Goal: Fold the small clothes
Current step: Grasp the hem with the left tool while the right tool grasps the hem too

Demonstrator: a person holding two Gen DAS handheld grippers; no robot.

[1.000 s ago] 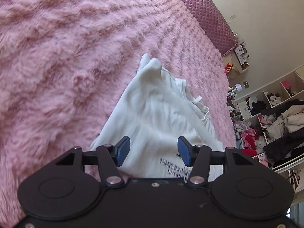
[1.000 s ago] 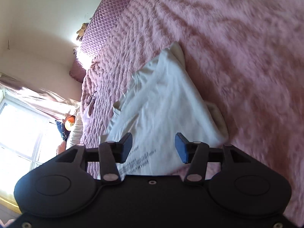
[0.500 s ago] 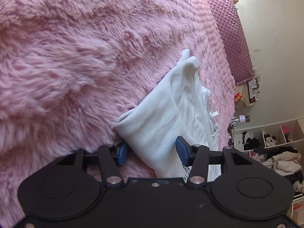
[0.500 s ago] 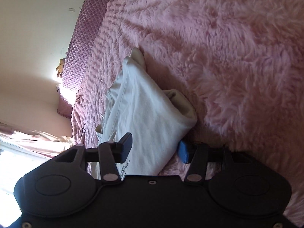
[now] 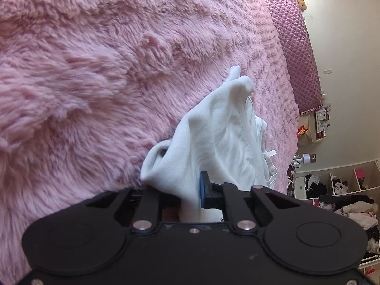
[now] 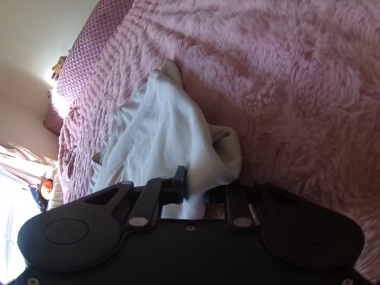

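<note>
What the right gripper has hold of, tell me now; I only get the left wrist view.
Observer: The right gripper is shut on a bunched edge of the white shirt.
Operator: Report what sits beside that grip.
Observer: A cream-looking fold of the shirt curls out just past the grip, resting on the pink fluffy blanket.
Operator: Say what lies beyond the shirt on that side.
Observer: A small dark looped item lies on the blanket farther off, apart from the shirt.
</note>
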